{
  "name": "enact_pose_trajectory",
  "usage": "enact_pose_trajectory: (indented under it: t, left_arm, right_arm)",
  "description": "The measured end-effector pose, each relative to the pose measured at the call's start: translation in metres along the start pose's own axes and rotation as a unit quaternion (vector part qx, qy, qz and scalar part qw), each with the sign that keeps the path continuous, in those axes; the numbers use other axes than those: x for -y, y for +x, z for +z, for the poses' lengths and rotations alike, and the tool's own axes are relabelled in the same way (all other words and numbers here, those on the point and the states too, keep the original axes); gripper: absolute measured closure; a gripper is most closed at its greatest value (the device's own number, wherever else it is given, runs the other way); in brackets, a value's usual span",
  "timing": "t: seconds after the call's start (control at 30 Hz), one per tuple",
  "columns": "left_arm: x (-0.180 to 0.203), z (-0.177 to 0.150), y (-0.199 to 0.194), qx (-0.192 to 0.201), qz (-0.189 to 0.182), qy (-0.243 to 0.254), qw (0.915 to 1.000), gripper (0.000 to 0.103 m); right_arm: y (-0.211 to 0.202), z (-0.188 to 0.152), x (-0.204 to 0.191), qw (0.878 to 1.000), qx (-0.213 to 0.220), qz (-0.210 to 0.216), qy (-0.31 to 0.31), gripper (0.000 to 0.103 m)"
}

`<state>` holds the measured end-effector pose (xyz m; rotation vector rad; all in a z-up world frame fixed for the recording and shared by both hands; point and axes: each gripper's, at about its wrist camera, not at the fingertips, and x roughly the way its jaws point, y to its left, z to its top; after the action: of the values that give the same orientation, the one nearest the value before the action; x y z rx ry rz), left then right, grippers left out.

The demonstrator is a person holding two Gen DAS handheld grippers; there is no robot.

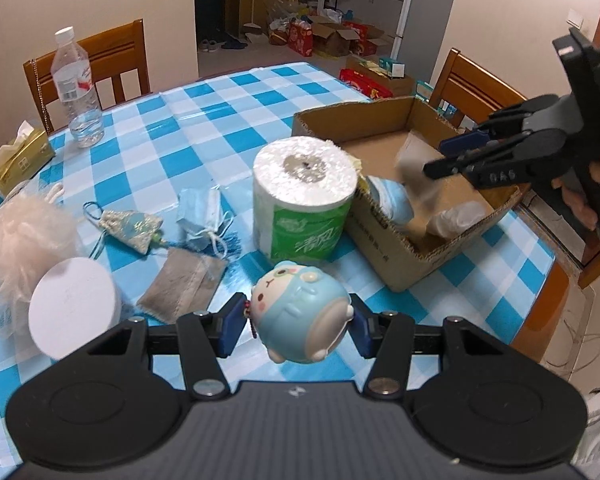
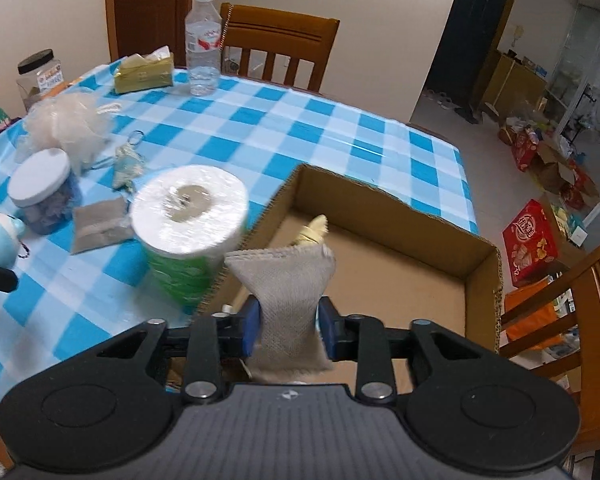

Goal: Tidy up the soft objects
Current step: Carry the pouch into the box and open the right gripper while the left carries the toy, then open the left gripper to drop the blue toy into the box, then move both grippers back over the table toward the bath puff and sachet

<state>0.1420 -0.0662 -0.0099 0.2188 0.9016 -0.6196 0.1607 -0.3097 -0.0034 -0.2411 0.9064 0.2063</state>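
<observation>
A blue-and-white checked table (image 1: 228, 120) carries everything, and toward its right side sits an open cardboard box (image 1: 384, 248), already holding a few soft items (one blue and white, one pale, too blurred to name). Just left of the box, touching its near corner, stands a toilet paper roll (image 1: 304, 200) in green wrapping. Far left lies a pale mesh bath pouf (image 1: 24, 232), with a white-lidded jar (image 1: 74, 312) just near of it. Between the jar and the roll lie a grey sachet (image 1: 182, 284), a folded blue face mask (image 1: 202, 216) and a small tasselled pouch (image 1: 134, 228). The left gripper (image 1: 300, 322) is clenched on a blue squishy animal toy (image 1: 302, 312), held above the table near of the roll. The right gripper (image 2: 288, 326) pinches a second grey sachet, the beige cloth pouch (image 2: 288, 292), at its waist, over the box's near end.
</observation>
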Motion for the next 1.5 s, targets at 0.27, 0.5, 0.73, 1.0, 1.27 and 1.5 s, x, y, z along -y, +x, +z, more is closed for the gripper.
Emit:
enact_pose_trajectory:
  t: [0.27, 0.5, 0.73, 1.0, 1.27, 1.5]
  left_arm:
    - [0.032, 0.028, 0.009, 0.015, 0.003, 0.017, 0.9997, 0.05]
    - [0.073, 0.063, 0.034, 0.03, -0.023, 0.05, 0.998, 0.05]
    - [0.115, 0.092, 0.073, 0.036, -0.064, 0.079, 0.9941, 0.05]
    - [0.166, 0.118, 0.115, 0.039, -0.11, 0.106, 0.9875, 0.043]
    - [0.174, 0.112, 0.116, 0.053, -0.08, 0.098, 0.9906, 0.002]
    - [0.15, 0.092, 0.085, 0.068, -0.01, 0.083, 0.9942, 0.002]
  right_arm:
    - [0.001, -0.019, 0.017, 0.999, 0.02, 0.036, 0.022, 0.0]
    - [-0.01, -0.044, 0.027, 0.997, 0.014, 0.062, 0.049, 0.0]
    - [-0.027, -0.074, 0.04, 0.998, 0.013, 0.034, 0.058, 0.0]
    - [-0.041, -0.106, 0.056, 0.997, 0.001, 0.01, 0.079, 0.0]
    - [-0.054, -0.12, 0.069, 0.994, 0.008, -0.009, 0.113, 0.0]
    - [-0.052, -0.112, 0.066, 0.993, 0.014, -0.019, 0.115, 0.0]
